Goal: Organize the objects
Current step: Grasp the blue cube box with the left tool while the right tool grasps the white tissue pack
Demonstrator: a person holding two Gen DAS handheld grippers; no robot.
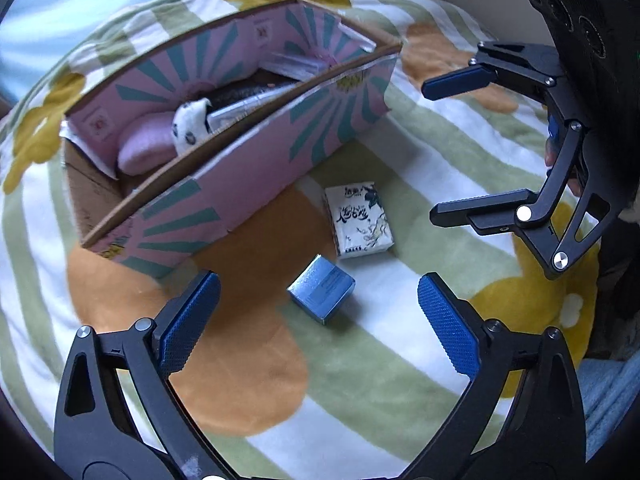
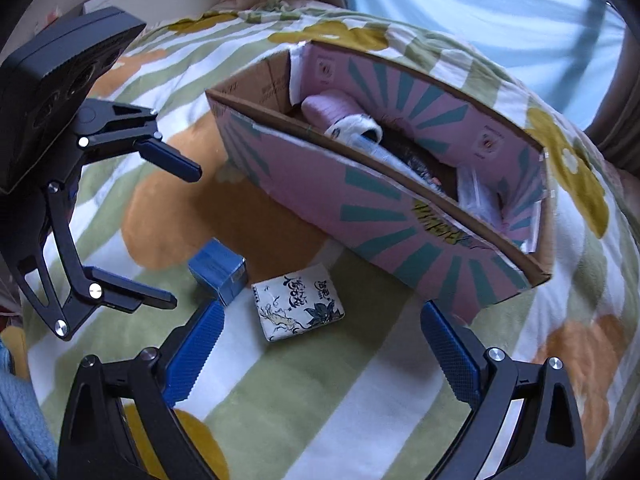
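Flowered striped blanket (image 1: 360,380), blue curtain (image 2: 500,4)

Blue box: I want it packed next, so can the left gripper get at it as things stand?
Probably yes. The blue box lies alone on the blanket, apart from the tissue pack, with the open left gripper facing it. Nothing lies between.

One pink cardboard box (image 1: 256,168) lies ahead of the grippers, holding one pink roll (image 1: 140,148), one white spotted plush (image 1: 192,124) and one clear plastic packet (image 2: 476,196). Nearer the fingertips lie one blue box (image 1: 322,294) and one tissue pack (image 1: 358,220).
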